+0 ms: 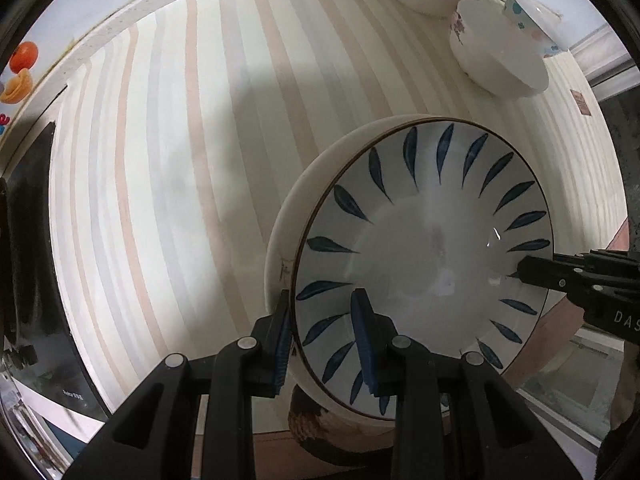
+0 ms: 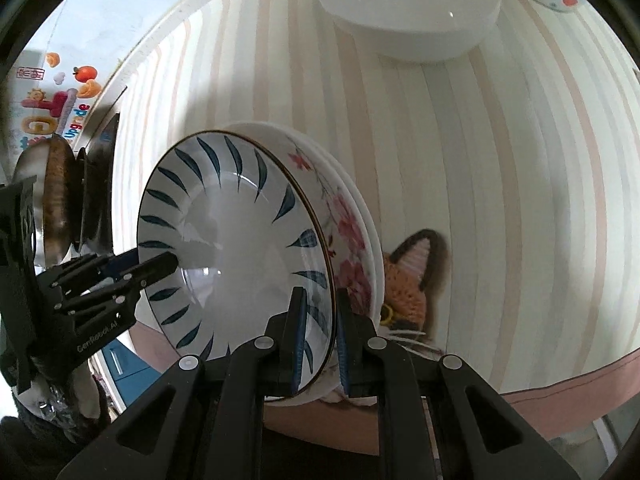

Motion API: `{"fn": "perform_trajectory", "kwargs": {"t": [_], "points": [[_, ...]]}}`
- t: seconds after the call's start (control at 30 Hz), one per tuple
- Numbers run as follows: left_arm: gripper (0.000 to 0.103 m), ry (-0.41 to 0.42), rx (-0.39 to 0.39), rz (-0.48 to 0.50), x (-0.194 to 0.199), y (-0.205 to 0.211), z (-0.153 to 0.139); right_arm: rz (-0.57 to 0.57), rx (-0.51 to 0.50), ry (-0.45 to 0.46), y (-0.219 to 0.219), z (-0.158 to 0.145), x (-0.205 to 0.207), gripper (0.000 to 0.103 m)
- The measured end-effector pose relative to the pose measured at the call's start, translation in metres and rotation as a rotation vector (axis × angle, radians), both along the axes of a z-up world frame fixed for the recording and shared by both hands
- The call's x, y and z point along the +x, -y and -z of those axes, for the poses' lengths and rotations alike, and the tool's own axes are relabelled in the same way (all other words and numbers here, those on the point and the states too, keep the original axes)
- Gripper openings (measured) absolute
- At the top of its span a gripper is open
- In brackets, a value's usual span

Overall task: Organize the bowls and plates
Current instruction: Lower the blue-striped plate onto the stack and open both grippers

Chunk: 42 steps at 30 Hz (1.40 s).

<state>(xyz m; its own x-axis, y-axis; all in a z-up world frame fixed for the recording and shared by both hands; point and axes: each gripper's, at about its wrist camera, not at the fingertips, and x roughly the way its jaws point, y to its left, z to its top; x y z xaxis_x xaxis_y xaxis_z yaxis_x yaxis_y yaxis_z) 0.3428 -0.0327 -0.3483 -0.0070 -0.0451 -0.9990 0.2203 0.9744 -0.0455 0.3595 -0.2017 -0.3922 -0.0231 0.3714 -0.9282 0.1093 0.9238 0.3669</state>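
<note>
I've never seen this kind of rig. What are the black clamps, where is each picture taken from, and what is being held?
No robot: a person carries two hand-held grippers, each with a fisheye camera looking along its fingers. In the left wrist view, the left hand-held gripper pinches the rim of the blue-leaf plate. In the right wrist view, the right hand-held gripper pinches the opposite rim. Beneath it are a floral plate and a plain white one. On the striped tablecloth: a white bowl and a cat-shaped coaster.

Striped tablecloth (image 1: 168, 168), pale wall (image 2: 92, 20) with fruit stickers (image 2: 86, 74)
</note>
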Motion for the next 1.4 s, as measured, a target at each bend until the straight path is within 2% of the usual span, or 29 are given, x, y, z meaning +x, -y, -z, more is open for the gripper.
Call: {"fn": "perform_trajectory", "kwargs": {"t": [0.27,0.77,1.03,1.13,1.27,1.4], "points": [[0.026,0.005,0.006,0.008,0.004,0.004,0.000,0.000,0.005,-0.011,0.009,0.002,-0.002,0.015],[0.026,0.026,0.015,-0.006,-0.017,-0.004,-0.004,0.017,-0.024,0.001,0.001,-0.007,-0.005,0.019],[0.026,0.053,-0.020,-0.017,-0.029,-0.008,-0.030,0.016,-0.036,0.004,-0.003,-0.012,-0.009,0.019],[0.026,0.080,-0.032,-0.009,-0.038,-0.005,-0.046,0.017,-0.055,0.025,-0.005,-0.025,-0.013,0.019],[0.026,0.109,-0.055,0.003,-0.054,-0.001,-0.071,0.024,-0.019,0.083,-0.011,-0.055,-0.021,0.018],[0.027,0.165,-0.062,0.024,-0.070,-0.001,-0.108,0.011,-0.048,0.151,-0.022,-0.099,-0.037,0.021]]}}
